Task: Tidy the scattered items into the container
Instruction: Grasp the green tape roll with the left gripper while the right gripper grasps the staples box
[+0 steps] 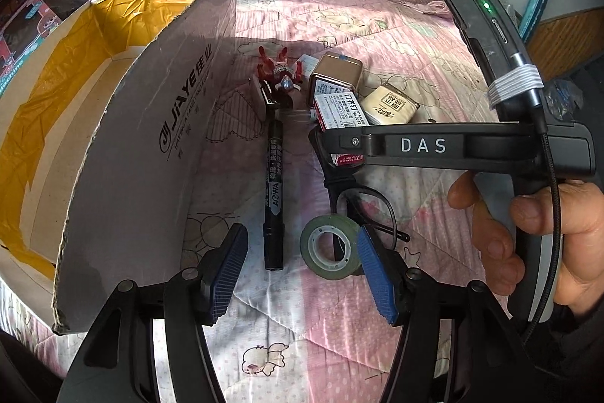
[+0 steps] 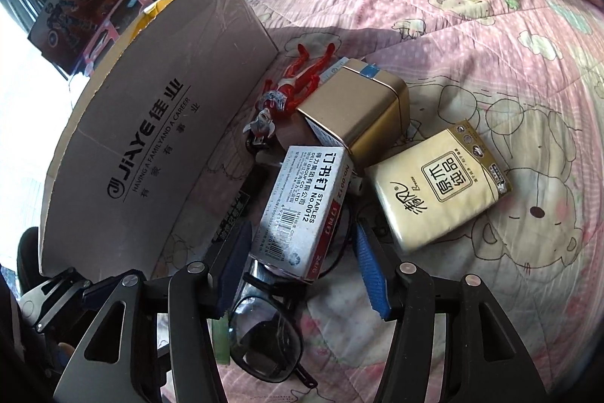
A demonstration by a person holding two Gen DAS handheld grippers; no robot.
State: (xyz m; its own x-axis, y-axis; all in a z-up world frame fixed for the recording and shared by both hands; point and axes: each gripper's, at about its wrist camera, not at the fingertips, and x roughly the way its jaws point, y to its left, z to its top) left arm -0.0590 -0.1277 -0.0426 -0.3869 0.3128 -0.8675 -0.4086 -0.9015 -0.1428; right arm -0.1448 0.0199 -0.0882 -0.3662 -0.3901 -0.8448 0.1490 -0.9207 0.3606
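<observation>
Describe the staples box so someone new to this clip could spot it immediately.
Start at the big cardboard box standing on the pink quilt; a cluster of small items lies beside its printed flap. The staples box sits between the open right gripper fingers, leaning on a gold tin. Only it is white with a red edge and a barcode.

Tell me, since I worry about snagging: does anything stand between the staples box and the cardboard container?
Yes. The container's raised flap stands upright between the staples box and the container's opening; the right gripper, open around the box, must clear it.
</observation>
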